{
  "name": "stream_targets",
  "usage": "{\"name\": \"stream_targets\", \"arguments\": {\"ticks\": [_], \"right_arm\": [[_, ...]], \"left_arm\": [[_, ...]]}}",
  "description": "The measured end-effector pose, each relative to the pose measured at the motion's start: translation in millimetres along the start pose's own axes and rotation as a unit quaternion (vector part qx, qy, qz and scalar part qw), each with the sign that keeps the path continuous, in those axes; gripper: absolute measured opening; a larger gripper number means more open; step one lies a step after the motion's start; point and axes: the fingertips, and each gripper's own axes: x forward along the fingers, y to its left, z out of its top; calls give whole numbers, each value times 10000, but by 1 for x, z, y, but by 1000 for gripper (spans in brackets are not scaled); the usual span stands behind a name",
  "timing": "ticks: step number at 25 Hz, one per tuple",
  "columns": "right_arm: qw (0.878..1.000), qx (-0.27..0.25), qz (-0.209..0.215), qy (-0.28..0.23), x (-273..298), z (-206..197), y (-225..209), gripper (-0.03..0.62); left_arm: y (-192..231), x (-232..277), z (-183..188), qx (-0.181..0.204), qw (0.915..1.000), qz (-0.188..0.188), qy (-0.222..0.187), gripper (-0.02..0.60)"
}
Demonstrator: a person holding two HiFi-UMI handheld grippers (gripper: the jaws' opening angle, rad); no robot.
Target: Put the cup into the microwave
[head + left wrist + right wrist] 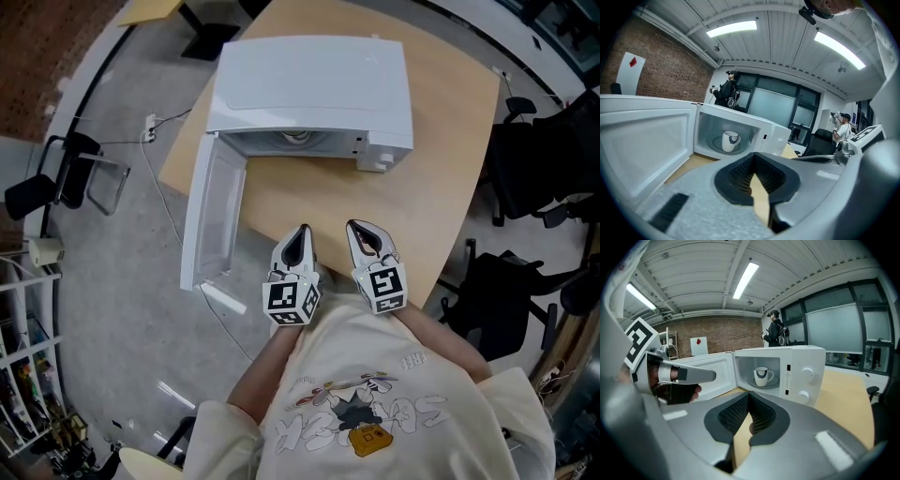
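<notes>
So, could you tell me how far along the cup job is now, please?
Done: the cup stands upright on the turntable inside the microwave. In hand: nothing; the left gripper and right gripper are shut and empty, short of it. Left: the microwave door is wide open, so closing it may be all that remains.
</notes>
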Motion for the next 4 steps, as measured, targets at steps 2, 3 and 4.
{"name": "stream_targets", "arguments": {"ticks": [2,3,4], "right_arm": [[10000,24,-36,-11,-1,0,-3,5],[10000,39,-57,-17,-1,0,-4,5],[10000,54,-79,-24,-2,0,-6,5]], "left_arm": [[-1,1,1,16,10000,-11,-8,5],[-1,1,2,19,10000,-12,-13,5],[-2,1,3,22,10000,-11,-18,5]]}}
